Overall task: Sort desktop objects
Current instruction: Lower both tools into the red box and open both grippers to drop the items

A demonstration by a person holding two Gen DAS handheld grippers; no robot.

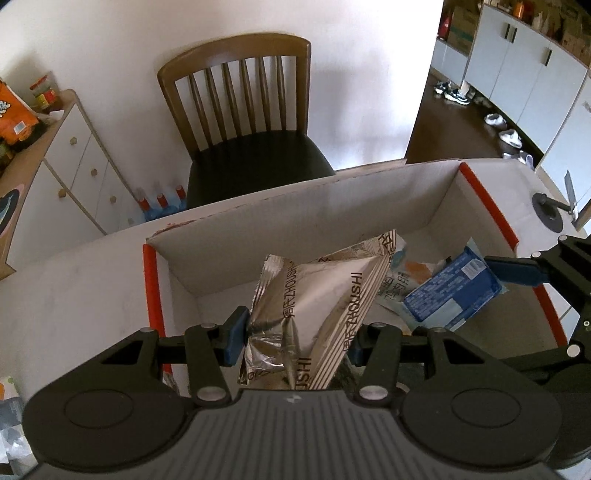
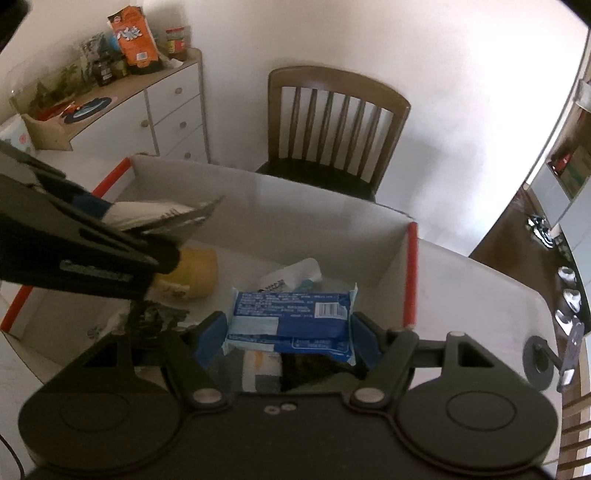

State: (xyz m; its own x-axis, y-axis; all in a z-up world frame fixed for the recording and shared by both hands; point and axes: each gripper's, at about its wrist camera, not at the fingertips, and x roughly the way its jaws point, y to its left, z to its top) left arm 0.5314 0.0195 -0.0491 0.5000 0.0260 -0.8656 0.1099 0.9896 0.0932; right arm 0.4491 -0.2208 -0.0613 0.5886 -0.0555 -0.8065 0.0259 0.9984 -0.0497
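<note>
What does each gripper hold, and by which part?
Left gripper clamps the silver foil snack packet across its lower end. Right gripper clamps the blue wrapped packet by its two short ends, above the cardboard box.

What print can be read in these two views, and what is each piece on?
"ZHOUSHI": printed along the seams of the silver foil snack packet.
Blue plastic packet: barcode and fine print, too small to read.
Orange bag on the sideboard: large characters, blurred.
Raised lettering on the left claw: blurred.

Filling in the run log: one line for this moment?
left hand-held gripper: shut on silver packet | right hand-held gripper: shut on blue packet | both over cardboard box
</note>
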